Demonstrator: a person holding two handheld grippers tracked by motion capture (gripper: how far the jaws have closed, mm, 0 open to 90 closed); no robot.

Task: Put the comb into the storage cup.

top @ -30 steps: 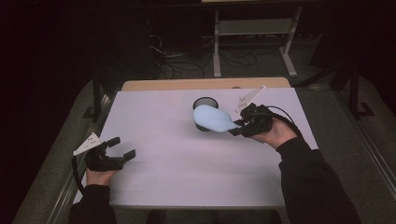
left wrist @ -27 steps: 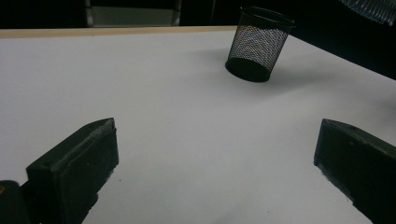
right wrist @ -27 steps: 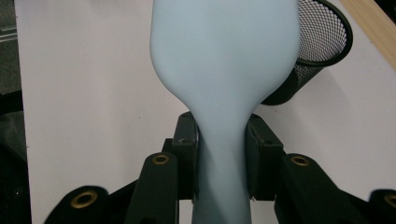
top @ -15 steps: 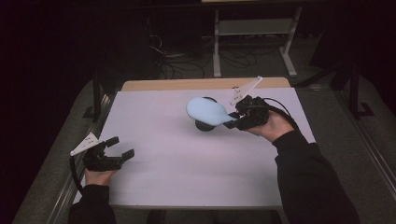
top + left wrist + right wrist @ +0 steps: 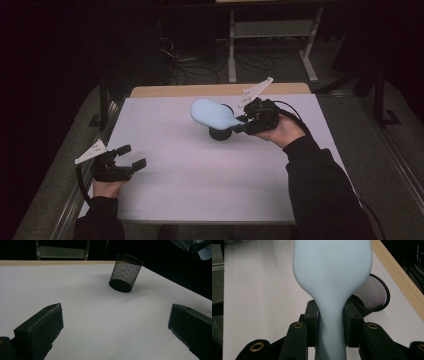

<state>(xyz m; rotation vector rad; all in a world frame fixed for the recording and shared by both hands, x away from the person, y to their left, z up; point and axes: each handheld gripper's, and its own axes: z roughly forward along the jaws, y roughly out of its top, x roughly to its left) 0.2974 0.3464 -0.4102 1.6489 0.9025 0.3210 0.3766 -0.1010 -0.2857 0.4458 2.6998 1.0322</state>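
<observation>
Your right claw (image 5: pixel 242 121) is clamped on the handle of a pale blue brush (image 5: pixel 212 113).

You hold the brush in the air, its head over the black mesh cup (image 5: pixel 219 132) standing on the white table (image 5: pixel 210 175) near the far edge. Your left claw (image 5: pixel 131 156) sits low at the near left of the table, its jaws apart with nothing between them.

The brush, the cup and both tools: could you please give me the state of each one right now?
Brush: held by its handle in the right tool, lifted off the table, head above the cup.
Cup: upright on the table, open end up; contents cannot be seen.
Right tool: shut on the brush.
Left tool: open, holding nothing, low over the table's near left corner.
</observation>
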